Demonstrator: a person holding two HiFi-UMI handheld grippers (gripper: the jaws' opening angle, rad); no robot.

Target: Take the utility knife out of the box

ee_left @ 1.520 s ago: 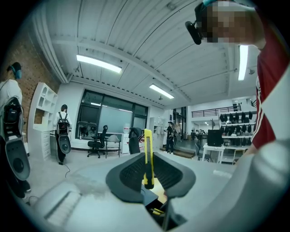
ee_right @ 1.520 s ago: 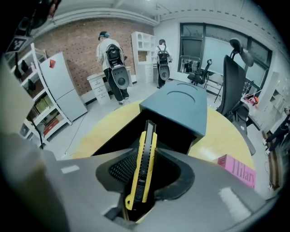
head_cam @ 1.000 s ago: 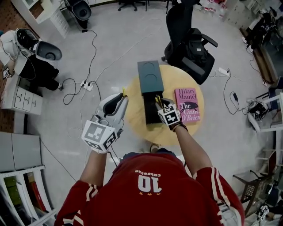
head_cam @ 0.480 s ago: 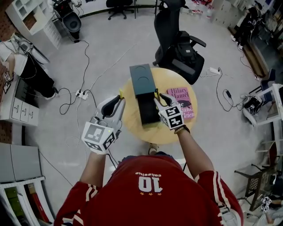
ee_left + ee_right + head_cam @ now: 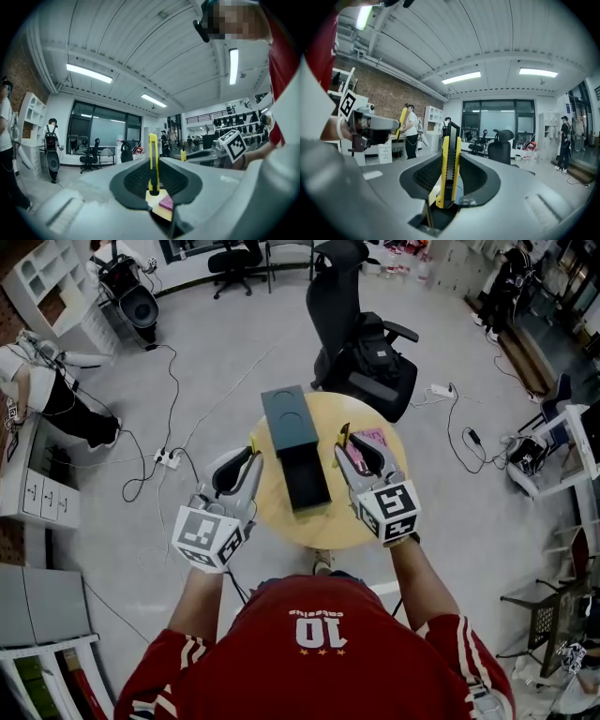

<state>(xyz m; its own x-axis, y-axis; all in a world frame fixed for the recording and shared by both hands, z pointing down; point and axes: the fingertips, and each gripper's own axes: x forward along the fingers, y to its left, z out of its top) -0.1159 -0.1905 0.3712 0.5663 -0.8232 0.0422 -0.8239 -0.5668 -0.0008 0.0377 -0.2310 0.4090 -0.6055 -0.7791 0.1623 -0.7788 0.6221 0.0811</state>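
Right gripper (image 5: 356, 450) pinching yellow-black utility knife (image 5: 449, 164) | left gripper (image 5: 246, 457) pinching slim yellow strip (image 5: 153, 159) | open dark box (image 5: 305, 476), desk (image 5: 272, 512) centre | pink book (image 5: 372, 435) half-hidden behind right gripper

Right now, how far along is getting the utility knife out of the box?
Done: the box lies open on the round table, and the utility knife is out of it. In hand: the right gripper clamps the knife above the table. Left: at most setting it down somewhere; the left gripper is shut and empty.

Round table (image 5: 270, 514) bears a dark box (image 5: 298, 451) and pink book (image 5: 377, 438).
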